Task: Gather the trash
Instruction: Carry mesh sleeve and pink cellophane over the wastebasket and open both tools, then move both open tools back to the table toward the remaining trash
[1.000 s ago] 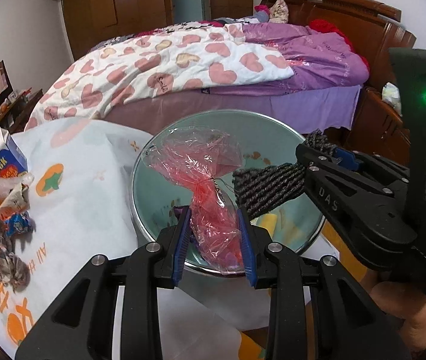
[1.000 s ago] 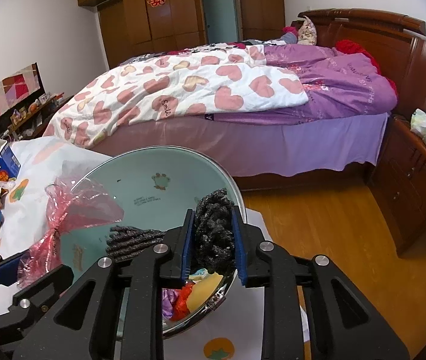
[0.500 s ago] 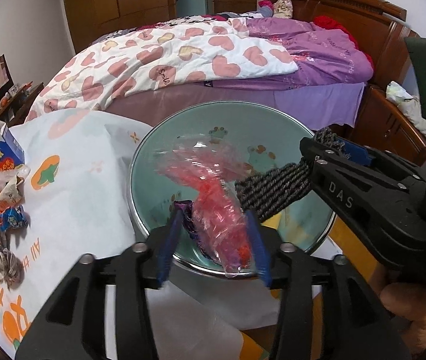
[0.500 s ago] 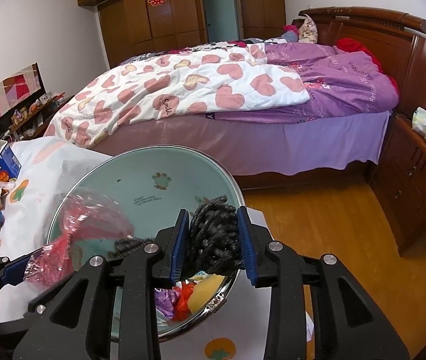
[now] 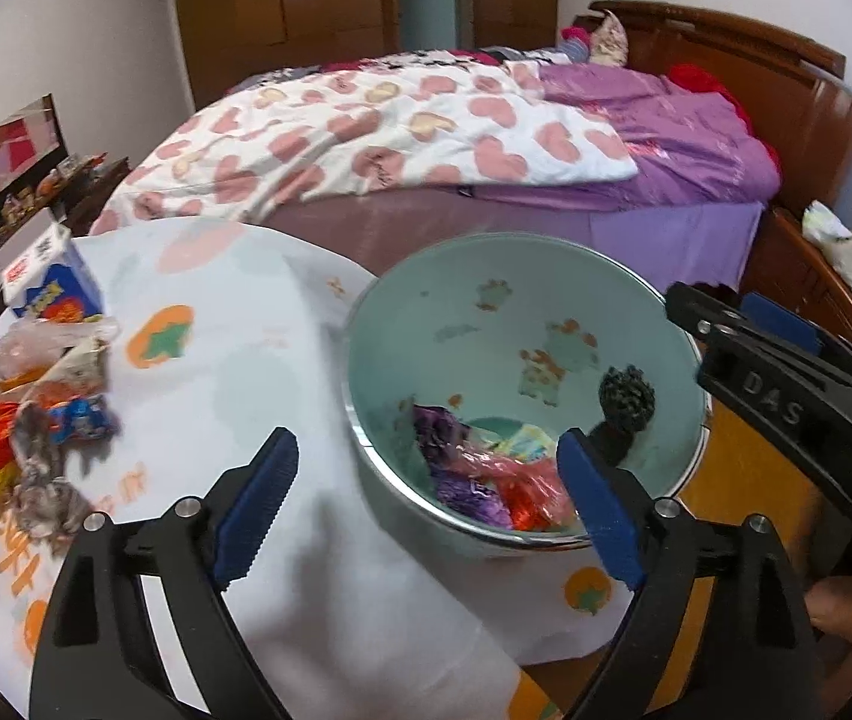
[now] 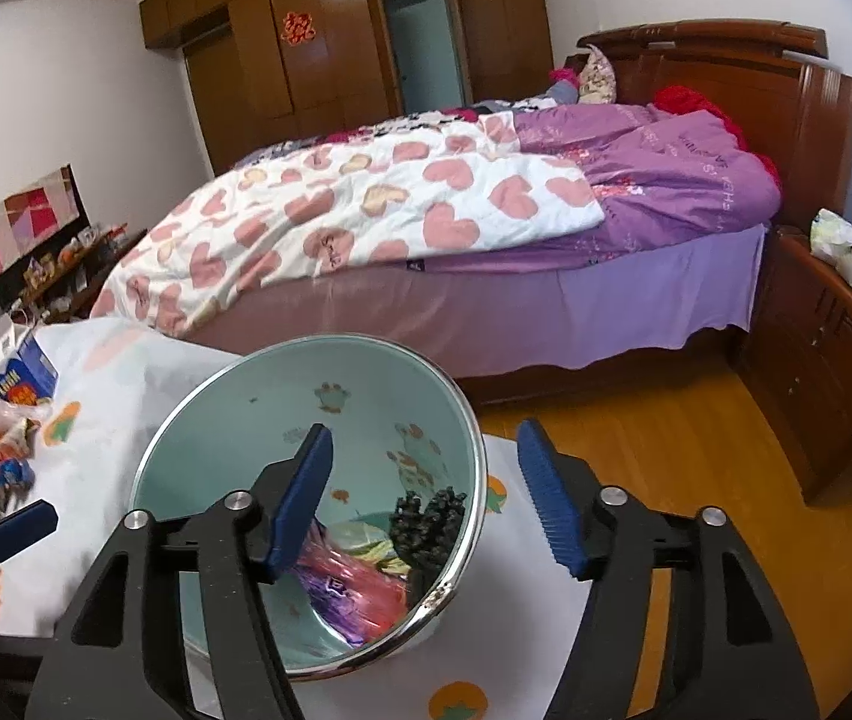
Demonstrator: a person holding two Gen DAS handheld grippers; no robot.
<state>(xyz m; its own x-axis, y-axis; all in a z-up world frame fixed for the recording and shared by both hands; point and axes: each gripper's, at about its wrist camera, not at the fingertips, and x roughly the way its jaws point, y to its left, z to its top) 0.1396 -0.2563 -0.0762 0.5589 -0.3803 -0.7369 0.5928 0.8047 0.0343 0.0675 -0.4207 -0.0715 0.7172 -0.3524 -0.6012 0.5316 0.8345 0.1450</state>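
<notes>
Left gripper (image 5: 426,498): jaws spread wide, blue pads apart, nothing between them; it hangs over the near rim of the basin, at 6 o'clock in the left wrist view.

Right gripper (image 6: 426,501): jaws likewise spread wide and holding nothing, above the basin's right half; in the left wrist view its black body enters at 3 o'clock.

Basin (image 5: 402,312): round, pale green inside with small animal prints, metal rim; stands on the table near its right edge, centre of both views.

Red plastic bag (image 5: 528,486): crumpled, translucent, lying in the bottom of the basin, touching a purple wrapper (image 5: 447,450) and a pale yellow-green packet (image 5: 516,441).

Black knitted piece (image 5: 627,402): dark, ribbed, leaning against the inner wall of the basin at the right, just beside the bag; in the right wrist view it sits between the two pads, lower down.

Tablecloth (image 5: 234,372): white with orange fruit prints, covering the table.

Loose trash pile (image 5: 36,438): red, yellow, blue and grey wrappers on the cloth at 9 o'clock, well apart from the basin.

Carton (image 5: 51,288): blue and white, upright, at 10 o'clock behind the pile.

Bed (image 6: 426,222): heart-print quilt and purple cover, 12 o'clock, behind the table.

Wardrobe (image 6: 318,54): brown wood, far wall.
</notes>
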